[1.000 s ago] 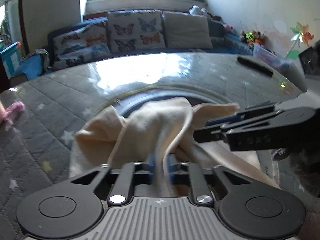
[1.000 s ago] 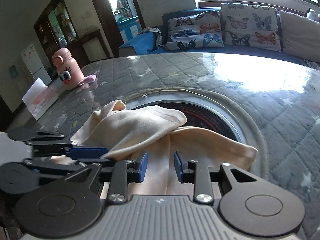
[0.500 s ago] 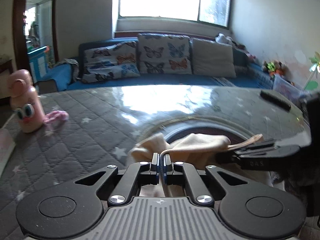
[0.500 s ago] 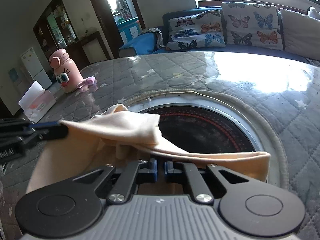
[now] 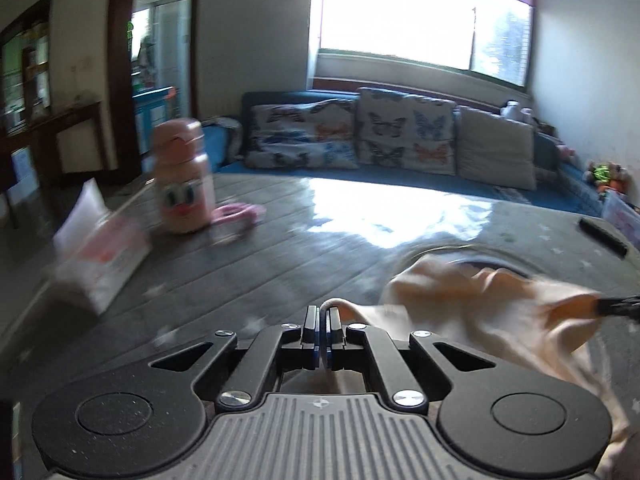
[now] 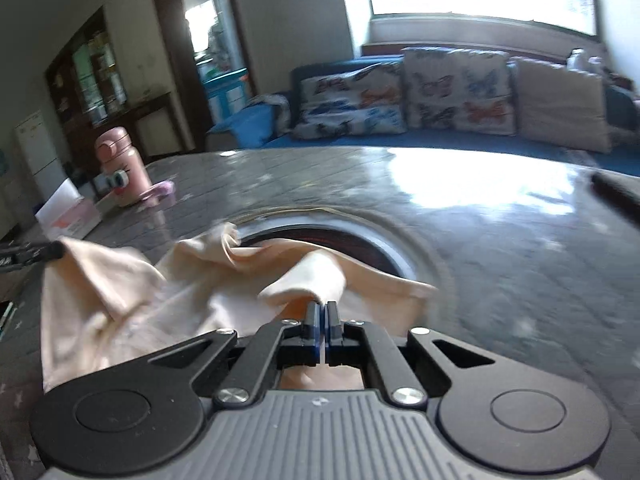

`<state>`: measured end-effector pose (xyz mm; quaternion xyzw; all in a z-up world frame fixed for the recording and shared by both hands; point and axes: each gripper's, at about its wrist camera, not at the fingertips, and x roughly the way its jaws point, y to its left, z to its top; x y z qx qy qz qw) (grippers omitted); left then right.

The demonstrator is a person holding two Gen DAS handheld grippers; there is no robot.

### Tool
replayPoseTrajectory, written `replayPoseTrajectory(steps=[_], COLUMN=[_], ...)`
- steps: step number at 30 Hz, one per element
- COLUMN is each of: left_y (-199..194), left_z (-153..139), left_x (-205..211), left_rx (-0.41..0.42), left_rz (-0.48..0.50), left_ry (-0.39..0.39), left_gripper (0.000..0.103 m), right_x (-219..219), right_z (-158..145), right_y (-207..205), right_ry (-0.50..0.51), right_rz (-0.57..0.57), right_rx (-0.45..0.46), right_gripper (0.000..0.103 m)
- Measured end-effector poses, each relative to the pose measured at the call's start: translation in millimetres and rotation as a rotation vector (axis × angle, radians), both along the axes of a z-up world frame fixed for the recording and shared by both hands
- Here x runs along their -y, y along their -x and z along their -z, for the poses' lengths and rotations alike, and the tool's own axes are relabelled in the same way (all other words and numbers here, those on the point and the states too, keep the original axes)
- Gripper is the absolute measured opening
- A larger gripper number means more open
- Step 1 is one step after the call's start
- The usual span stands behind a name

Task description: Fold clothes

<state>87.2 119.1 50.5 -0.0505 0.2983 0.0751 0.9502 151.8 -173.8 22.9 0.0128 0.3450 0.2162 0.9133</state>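
Note:
A cream cloth garment point(image 5: 472, 304) point(image 6: 168, 296) hangs stretched between my two grippers above a grey quilted table. My left gripper point(image 5: 323, 312) is shut on one edge of it, a thin fold pinched between the blue pads. My right gripper point(image 6: 322, 308) is shut on another edge, with the cloth bunched over its fingertips. In the left wrist view the right gripper's tip point(image 5: 618, 306) shows at the far right, gripping the cloth. In the right wrist view the left gripper's tip point(image 6: 28, 254) shows at the far left. Both views are motion-blurred.
A round dark recess point(image 6: 352, 240) sits in the quilted table point(image 5: 280, 256) under the cloth. A pink cartoon bottle point(image 5: 184, 176) and a tissue pack point(image 5: 100, 256) stand at the left. A dark remote point(image 5: 604, 236) lies at the right. A blue sofa with butterfly cushions point(image 5: 404, 136) is behind.
The right gripper closed on the cloth. Both grippers rose and drew apart, lifting the garment off the table and spreading it. The left view swung left, bringing the bottle and tissue pack into sight.

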Motion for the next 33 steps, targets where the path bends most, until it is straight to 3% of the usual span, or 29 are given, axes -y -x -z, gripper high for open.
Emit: replayPoseTrajectory(steps=[6, 12, 21, 25, 26, 27, 29, 33], left_y=[40, 78, 104, 111, 112, 113, 116, 122], left_z=[13, 26, 35, 26, 25, 24, 23, 19], left_x=[-30, -45, -48, -43, -43, -42, -42, -39], left_rx=[-0.031, -0.066, -0.130, -0.117, -0.115, -0.113, -0.111, -0.098], left_rz=[-0.095, -0.125, -0.103, -0.085, -0.088, -0.093, -0.098, -0.082], left_ry=[0.027, 0.056, 0.058, 0.021, 0.013, 0.007, 0.000, -0.009], left_gripper=[0.003, 0.003, 0.003, 0.007, 0.007, 0.007, 0.007, 0.013], right_x=[55, 100, 141, 147, 146, 144, 140, 141], right_z=[-5, -5, 31, 24, 21, 20, 24, 39], right_y=[35, 85, 121, 120, 118, 115, 105, 83], right_ry=[-0.008, -0.005, 0.016, 0.001, 0.005, 0.016, 0.051, 0.109], right_rz=[0.161, 0.322, 0.485, 0.490, 0.478, 0.464, 0.452, 0.451], right_rx=[0.033, 0.057, -0.077, -0.045, -0.038, -0.036, -0.031, -0.052], right_gripper=[0.002, 0.002, 0.003, 0.010, 0.016, 0.029, 0.038, 0.038])
